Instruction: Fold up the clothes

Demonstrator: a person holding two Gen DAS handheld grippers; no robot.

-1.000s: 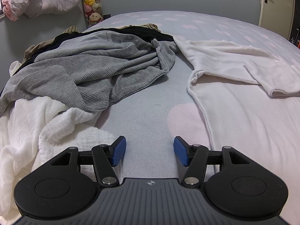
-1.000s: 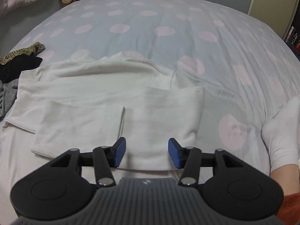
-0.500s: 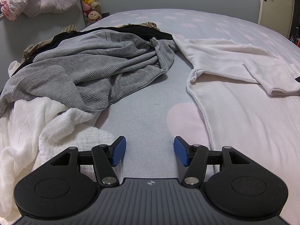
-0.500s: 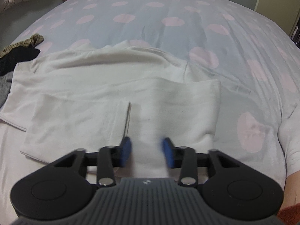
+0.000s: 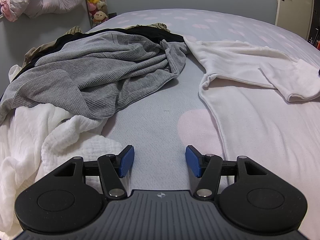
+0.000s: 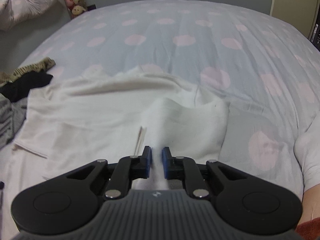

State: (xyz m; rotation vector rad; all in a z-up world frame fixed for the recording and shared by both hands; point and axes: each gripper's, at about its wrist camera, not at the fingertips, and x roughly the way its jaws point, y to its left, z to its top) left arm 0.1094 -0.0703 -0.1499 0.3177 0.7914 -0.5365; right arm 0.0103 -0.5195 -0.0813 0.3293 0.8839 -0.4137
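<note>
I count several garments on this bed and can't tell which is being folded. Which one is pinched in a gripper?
The flat white top, its fabric between the closing right gripper. The grey ribbed top lies crumpled, untouched.

No words, brand names, numbers or labels can be read anywhere in either view. The only mark is a small round emblem (image 5: 161, 195), a circle crossed by fine lines, printed on the ribbed grey housing at the centre of the left wrist device. A similar small pale emblem (image 6: 156, 194) stands at the same spot on the right wrist device, too blurred to make out its form. Neither carries letters.
</note>
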